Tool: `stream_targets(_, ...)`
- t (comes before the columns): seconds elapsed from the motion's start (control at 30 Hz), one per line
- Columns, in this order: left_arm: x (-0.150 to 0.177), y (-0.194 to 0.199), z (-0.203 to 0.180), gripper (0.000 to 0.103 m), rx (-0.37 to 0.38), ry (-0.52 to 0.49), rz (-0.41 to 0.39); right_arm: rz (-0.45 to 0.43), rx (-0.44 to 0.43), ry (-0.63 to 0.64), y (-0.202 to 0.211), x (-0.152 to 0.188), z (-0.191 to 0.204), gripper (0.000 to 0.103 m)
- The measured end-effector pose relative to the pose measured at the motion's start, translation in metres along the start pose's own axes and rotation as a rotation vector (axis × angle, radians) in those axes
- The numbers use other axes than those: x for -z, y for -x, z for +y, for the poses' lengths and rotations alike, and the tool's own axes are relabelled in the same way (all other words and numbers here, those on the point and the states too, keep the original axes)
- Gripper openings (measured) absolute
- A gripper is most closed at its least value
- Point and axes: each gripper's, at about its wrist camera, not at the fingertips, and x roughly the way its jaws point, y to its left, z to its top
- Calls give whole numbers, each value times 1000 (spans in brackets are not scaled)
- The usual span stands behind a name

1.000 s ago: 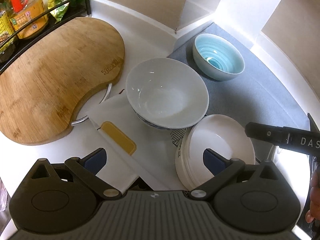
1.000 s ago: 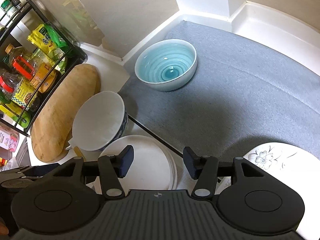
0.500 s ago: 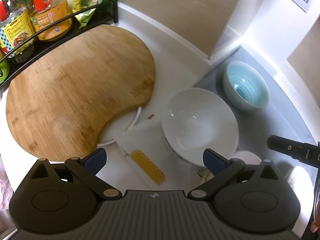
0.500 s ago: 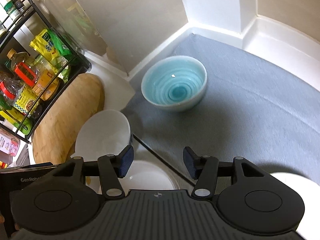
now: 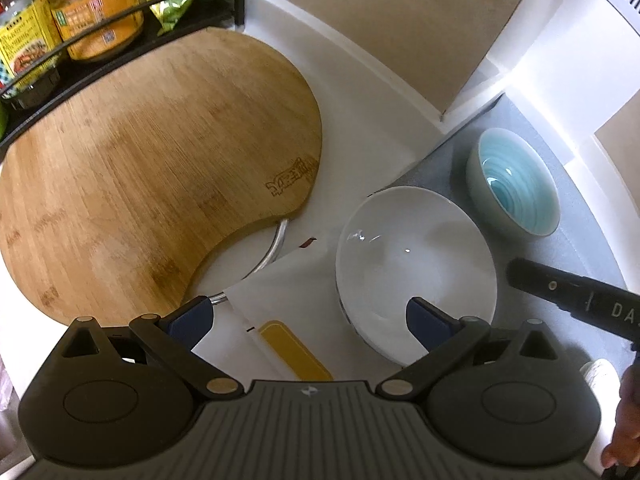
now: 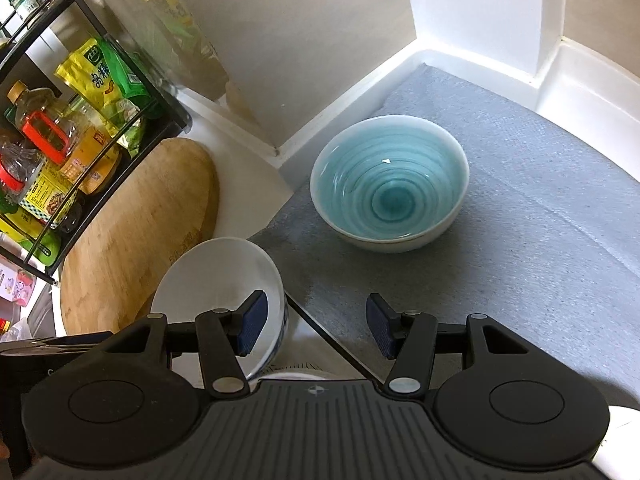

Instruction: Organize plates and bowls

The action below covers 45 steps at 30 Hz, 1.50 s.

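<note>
A white bowl [image 5: 416,264] with a blue pattern outside stands on the white counter at the edge of a grey mat [image 5: 568,248]. A light blue bowl [image 5: 516,188] with a ringed inside sits on that mat farther back. My left gripper [image 5: 310,318] hovers open above the counter, its right pad [image 5: 428,320] in front of the white bowl's near rim. In the right wrist view the blue bowl [image 6: 388,188] lies ahead of my open, empty right gripper [image 6: 316,328]. The white bowl [image 6: 216,284] sits under its left pad [image 6: 252,326]. A white plate's rim [image 6: 296,376] peeks out below.
A round bamboo cutting board [image 5: 152,176] fills the left counter, beside a black wire rack [image 6: 80,128] of bottles and packets. A yellow-handled tool [image 5: 292,350] lies on a white sheet. Walls close off the corner behind the mat [image 6: 520,240]. Another plate's edge [image 6: 618,424] shows bottom right.
The left view has swung left: the plate stack has dropped out of sight and the cutting board fills more. The right gripper has moved closer to the blue bowl; the flowered plate has left view.
</note>
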Motion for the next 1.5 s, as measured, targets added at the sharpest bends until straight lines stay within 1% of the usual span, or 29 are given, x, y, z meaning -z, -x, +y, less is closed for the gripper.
stream_targets(0.1,-7,4,2,102,6,18,38,-1,3,-10,-1,-2,-1,58)
stream_targets(0.23,-17,19,-1,102,0,-13,7,-5,15,-20,-1,-3,-4,58)
stream_targets(0.33,-27,28,-5,102,17,-39,24,-5,24,-36,0,-5,-5,58)
stream_targets(0.43,-37,45,-12,102,58,-67,20,4,32,-40,-1,-7,-6,58)
stream_targets(0.57,-53,76,-22,102,128,-97,-13,11,34,-46,-2,-9,-5,58)
stream_targets(0.67,-68,98,-27,102,192,-65,-31,20,28,-37,-3,-10,-2,58)
stream_targets(0.77,-82,122,-29,103,253,-28,-68,26,22,-30,-5,-12,1,58)
stream_targets(0.9,-91,145,-34,103,302,-13,-120,29,18,-34,-6,-13,2,58)
stream_targets(0.97,-91,149,-35,103,318,-6,-130,32,18,-38,-7,-13,1,58)
stream_targets(1.13,-89,151,-35,103,319,-7,-131,39,20,-49,-8,-11,-3,58)
stream_targets(1.23,-87,152,-34,103,333,-18,-135,39,20,-52,-8,-12,-3,58)
stream_targets(1.4,-87,150,-34,103,315,-14,-137,33,17,-51,-7,-13,-3,58)
stream_targets(1.5,-88,151,-32,103,308,-14,-156,31,18,-52,-6,-13,-3,58)
